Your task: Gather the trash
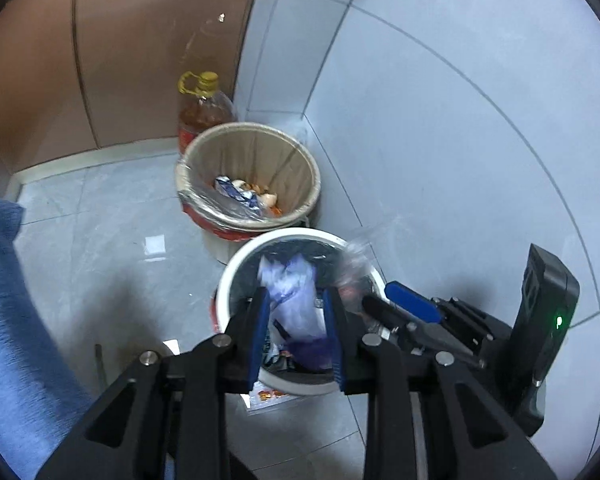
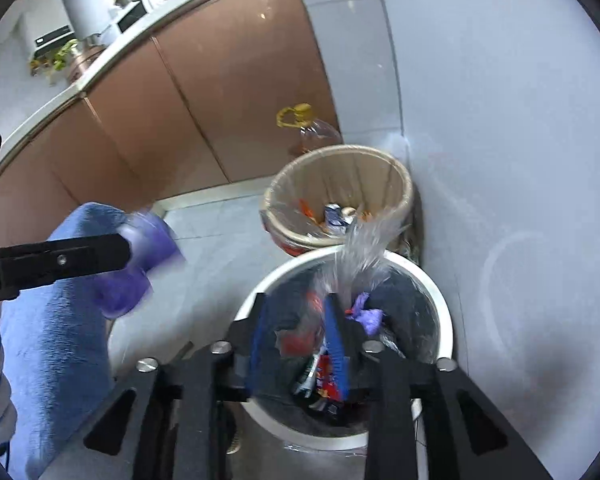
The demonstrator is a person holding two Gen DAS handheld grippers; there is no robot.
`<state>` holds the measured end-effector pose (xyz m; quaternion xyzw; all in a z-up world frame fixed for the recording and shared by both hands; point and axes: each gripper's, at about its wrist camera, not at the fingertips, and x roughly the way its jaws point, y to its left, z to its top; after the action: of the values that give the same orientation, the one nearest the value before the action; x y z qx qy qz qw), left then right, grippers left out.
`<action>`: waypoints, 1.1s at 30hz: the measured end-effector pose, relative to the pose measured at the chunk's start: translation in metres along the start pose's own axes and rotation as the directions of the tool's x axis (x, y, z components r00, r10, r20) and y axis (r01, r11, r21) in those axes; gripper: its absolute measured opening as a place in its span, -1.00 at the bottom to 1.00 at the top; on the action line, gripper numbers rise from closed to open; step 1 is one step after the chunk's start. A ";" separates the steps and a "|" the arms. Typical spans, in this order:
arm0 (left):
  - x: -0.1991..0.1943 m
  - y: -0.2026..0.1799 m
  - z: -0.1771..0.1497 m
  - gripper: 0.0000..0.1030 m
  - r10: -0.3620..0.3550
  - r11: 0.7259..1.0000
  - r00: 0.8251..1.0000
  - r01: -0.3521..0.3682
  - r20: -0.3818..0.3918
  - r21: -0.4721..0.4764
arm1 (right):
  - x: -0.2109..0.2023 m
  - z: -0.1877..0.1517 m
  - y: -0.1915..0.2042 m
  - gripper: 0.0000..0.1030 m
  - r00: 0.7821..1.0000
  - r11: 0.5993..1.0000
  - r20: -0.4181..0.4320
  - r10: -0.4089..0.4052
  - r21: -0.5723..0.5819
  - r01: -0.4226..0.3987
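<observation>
A white bin [image 1: 236,264] with a black liner stands on the floor by the wall, trash inside it. My left gripper [image 1: 296,294] hangs over it, its blue pads apart. A crumpled white and pale purple wad [image 1: 296,304] sits loose and blurred between them. To its right, my right gripper [image 1: 376,296] points into the same bin. In the right wrist view my right gripper [image 2: 296,304] is open above the white bin [image 2: 432,280], with only the bin's wrappers showing through the gap. A clear plastic wrapper [image 2: 360,248] streaks past its right fingertip, free of the pads.
A beige lined bin [image 1: 312,168] with food scraps stands just behind the white one. An oil bottle [image 1: 204,108] with a yellow cap is behind that, against brown cabinets [image 2: 172,120]. A tiled wall [image 2: 500,120] closes the right side. A person's blue sleeve [image 2: 60,340] and purple glove [image 2: 140,264] are at left.
</observation>
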<state>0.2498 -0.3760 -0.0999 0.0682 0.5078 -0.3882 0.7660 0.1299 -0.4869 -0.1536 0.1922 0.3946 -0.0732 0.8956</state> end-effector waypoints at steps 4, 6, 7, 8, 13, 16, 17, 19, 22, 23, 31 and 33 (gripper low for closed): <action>0.021 -0.007 0.002 -0.10 -0.033 0.999 0.999 0.032 -0.014 -0.027 | 0.002 -0.008 -0.007 -0.25 1.000 1.000 -0.014 -0.024 0.011 0.025; 0.026 -0.008 0.002 -0.10 -0.047 0.998 0.999 0.046 -0.015 -0.032 | 0.002 -0.011 -0.010 -0.24 0.999 0.999 -0.016 -0.028 0.018 0.028; 0.027 -0.009 0.001 -0.10 -0.051 0.998 0.999 0.050 -0.014 -0.036 | 0.001 -0.012 -0.010 -0.23 0.999 0.999 -0.015 -0.029 0.023 0.029; 0.026 -0.010 0.000 -0.10 -0.052 0.998 0.999 0.052 -0.013 -0.036 | 0.000 -0.013 -0.011 -0.23 0.999 0.999 -0.014 -0.029 0.027 0.030; 0.007 -0.014 -0.008 -0.09 -0.024 1.000 0.999 0.024 0.032 -0.014 | -0.009 -0.014 -0.008 -0.17 0.999 0.999 0.010 -0.032 0.042 0.031; -0.011 -0.011 -0.014 -0.09 0.002 1.000 0.998 -0.001 0.068 -0.016 | -0.017 -0.013 0.000 -0.09 0.999 0.999 0.031 -0.032 0.032 0.031; -0.020 -0.010 -0.016 -0.09 0.014 1.000 0.996 -0.012 0.086 -0.021 | -0.018 -0.012 0.004 -0.05 0.999 0.999 0.038 -0.033 0.027 0.032; -0.035 -0.007 -0.020 -0.09 0.033 0.999 0.993 -0.030 0.115 -0.032 | -0.026 -0.010 0.012 -0.01 0.998 0.999 0.055 -0.031 0.016 0.031; -0.061 -0.002 -0.030 -0.08 0.071 0.997 0.984 -0.064 0.161 -0.046 | -0.039 -0.008 0.025 0.08 0.996 1.000 0.083 -0.025 0.003 0.025; -0.067 -0.001 -0.033 -0.07 0.080 0.996 0.982 -0.073 0.170 -0.048 | -0.042 -0.008 0.029 0.13 0.996 1.000 0.089 -0.024 -0.001 0.024; -0.137 0.024 -0.077 -0.03 0.163 0.984 0.952 -0.139 0.261 -0.110 | -0.079 -0.007 0.080 0.28 0.988 0.997 0.152 0.015 -0.072 -0.004; -0.156 0.033 -0.092 -0.03 0.197 0.978 0.938 -0.167 0.283 -0.129 | -0.088 -0.008 0.095 0.33 0.986 0.995 0.165 0.030 -0.099 -0.014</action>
<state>0.1765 -0.2258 -0.0231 0.0167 0.3989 -0.2947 0.8682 0.0917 -0.3989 -0.0671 0.1460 0.3196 -0.0596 0.9344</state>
